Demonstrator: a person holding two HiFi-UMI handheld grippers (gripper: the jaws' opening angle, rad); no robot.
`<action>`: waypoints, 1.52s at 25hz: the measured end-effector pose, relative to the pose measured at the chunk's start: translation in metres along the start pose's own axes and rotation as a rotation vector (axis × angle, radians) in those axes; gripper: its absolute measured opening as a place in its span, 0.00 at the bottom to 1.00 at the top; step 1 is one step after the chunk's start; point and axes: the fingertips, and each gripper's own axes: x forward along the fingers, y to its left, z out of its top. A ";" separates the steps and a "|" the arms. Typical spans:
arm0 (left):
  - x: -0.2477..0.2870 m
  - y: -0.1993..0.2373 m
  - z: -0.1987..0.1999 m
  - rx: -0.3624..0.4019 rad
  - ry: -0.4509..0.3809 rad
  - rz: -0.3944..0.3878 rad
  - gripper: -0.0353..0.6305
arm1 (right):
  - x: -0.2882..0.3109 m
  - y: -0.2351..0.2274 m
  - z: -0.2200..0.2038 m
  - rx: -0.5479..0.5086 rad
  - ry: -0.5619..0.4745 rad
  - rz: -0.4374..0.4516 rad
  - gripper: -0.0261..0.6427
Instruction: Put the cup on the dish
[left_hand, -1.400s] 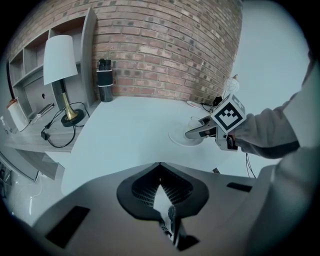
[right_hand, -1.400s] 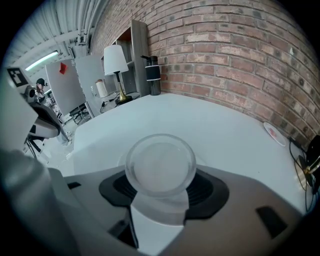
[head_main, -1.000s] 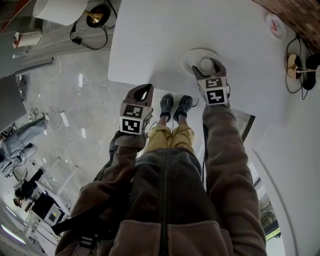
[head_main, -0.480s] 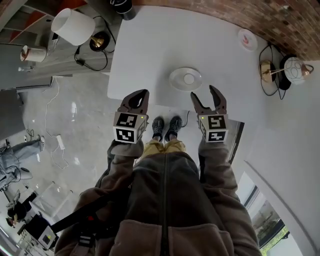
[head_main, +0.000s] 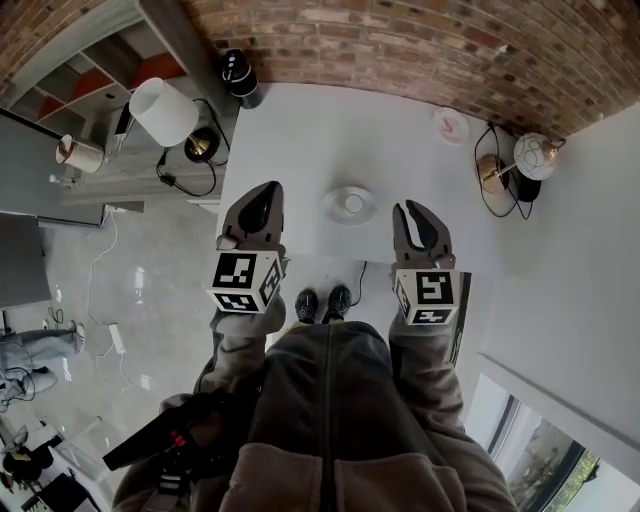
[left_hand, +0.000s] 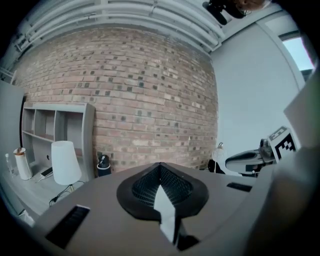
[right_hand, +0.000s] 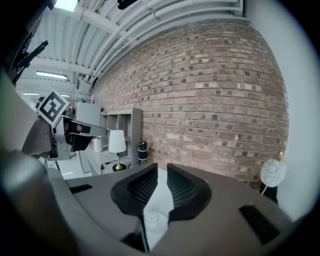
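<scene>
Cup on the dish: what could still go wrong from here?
The cup sits on the dish near the table's front edge, so a bump from the person could slide it off. The right gripper, jaws just closing and empty, hangs to the dish's right; lowering it carelessly could clip the rim.

No words, numbers or brand names are being shown legibly anywhere. Black-and-white square code markers are being carried on the left cube (head_main: 245, 282) and the right cube (head_main: 428, 297). Only block patterns are being displayed by them, with no letters or digits. A red mark is being shown on a small round disc (head_main: 451, 125) lying on the tabletop (head_main: 300, 150) near the brick wall, but it is too small to be read.
</scene>
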 end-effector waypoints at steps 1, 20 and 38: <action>-0.003 -0.002 0.013 0.005 -0.021 -0.006 0.06 | -0.005 -0.003 0.010 0.001 -0.013 -0.013 0.11; -0.022 -0.049 0.140 0.123 -0.227 -0.136 0.06 | -0.050 -0.016 0.158 -0.009 -0.261 -0.093 0.04; -0.016 -0.066 0.150 0.141 -0.243 -0.178 0.06 | -0.065 -0.017 0.177 -0.057 -0.296 -0.116 0.04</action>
